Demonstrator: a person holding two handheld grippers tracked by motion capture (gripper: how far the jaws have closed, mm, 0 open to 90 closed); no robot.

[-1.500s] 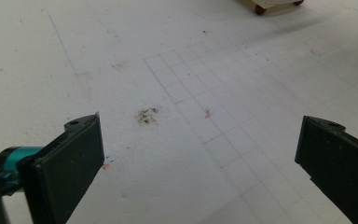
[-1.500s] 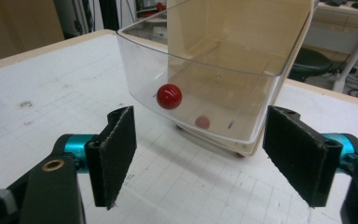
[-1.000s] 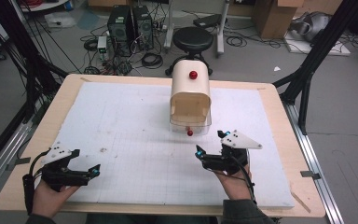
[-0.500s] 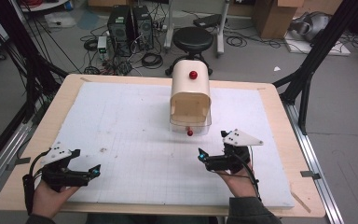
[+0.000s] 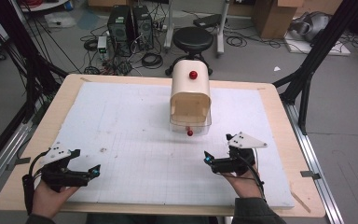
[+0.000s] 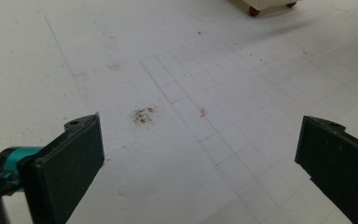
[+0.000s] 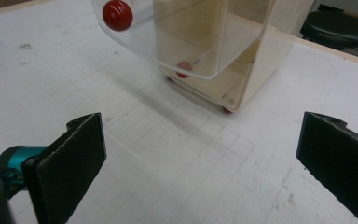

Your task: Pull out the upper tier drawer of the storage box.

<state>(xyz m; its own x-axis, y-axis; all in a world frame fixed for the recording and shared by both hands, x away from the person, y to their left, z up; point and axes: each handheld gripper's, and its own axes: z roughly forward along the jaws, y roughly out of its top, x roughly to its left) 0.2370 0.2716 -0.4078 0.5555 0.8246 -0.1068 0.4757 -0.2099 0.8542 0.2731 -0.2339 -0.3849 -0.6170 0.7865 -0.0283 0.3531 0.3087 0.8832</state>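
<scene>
Left hand: the person's left hand [image 5: 51, 198] comes in at the near left corner of the table and holds the left gripper [image 5: 93, 171] low over the white gridded mat [image 5: 135, 140], jaws pointing toward the table's middle.
Left claw: spread wide in the left gripper view, with bare mat and a small dark smudge [image 6: 143, 115] between the two black jaws; it holds nothing.
Right hand: the right hand [image 5: 242, 177] reaches in from the near edge, right of centre, with the right gripper [image 5: 208, 158] aimed left and slightly away, its grey three-cornered plate [image 5: 246, 140] on top.
Right claw: jaws far apart in the right gripper view, nothing between them but mat.
Box: a cream plastic box with a rounded top [image 5: 190, 93] stands upright on the mat, at the middle of the far half, just beyond the right gripper and apart from it.
Top knob: a round red knob [image 5: 193, 74] sits on the box's curved top.
Drawer: a clear plastic drawer [image 7: 177, 37] juts from the box's near face, with a red ball handle [image 7: 117, 14] on its front.
Feet: small red feet [image 7: 226, 110] show under the box.
Table: a light wooden tabletop [image 5: 70, 93] frames the mat.
</scene>
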